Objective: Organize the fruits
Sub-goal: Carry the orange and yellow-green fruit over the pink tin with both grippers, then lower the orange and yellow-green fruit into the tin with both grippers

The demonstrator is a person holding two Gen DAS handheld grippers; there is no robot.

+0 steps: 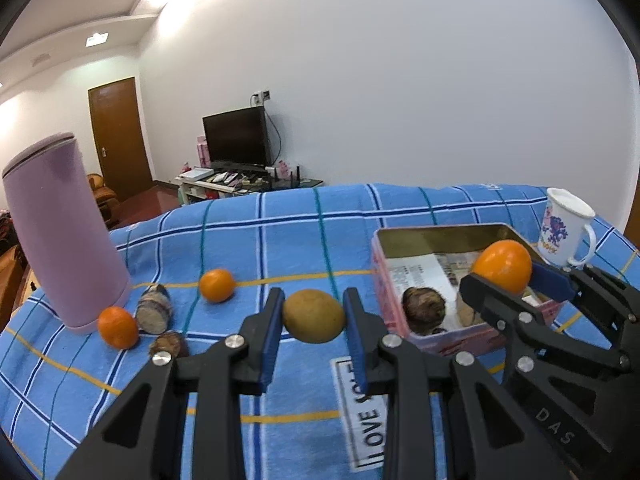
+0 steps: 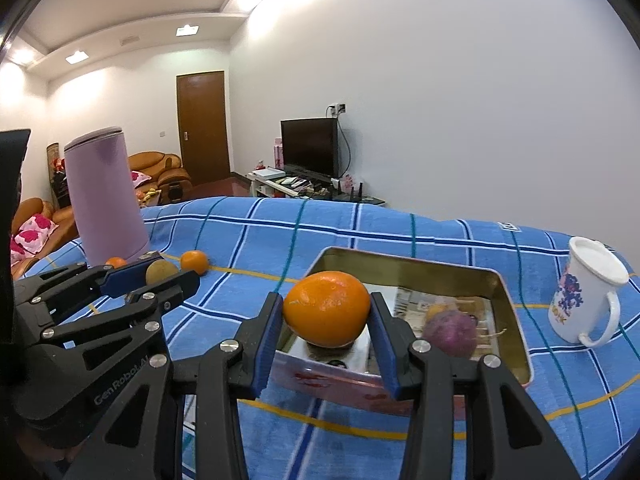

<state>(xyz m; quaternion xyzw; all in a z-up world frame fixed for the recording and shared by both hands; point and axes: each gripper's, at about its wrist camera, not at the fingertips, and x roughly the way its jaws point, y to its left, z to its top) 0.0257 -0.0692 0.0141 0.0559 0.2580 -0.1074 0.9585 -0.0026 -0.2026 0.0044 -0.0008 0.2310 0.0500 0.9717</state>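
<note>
Jaws pinch fruit: right gripper orange over tin rim, left gripper brown fruit.

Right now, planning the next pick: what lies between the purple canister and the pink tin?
In the left wrist view, between purple canister and pink tin: two small oranges, two brown pieces, and the held yellowish fruit.

Both grippers, left gripper and right gripper: black linkages, silver screws, blue-padded jaws, partly legible white lettering.
</note>
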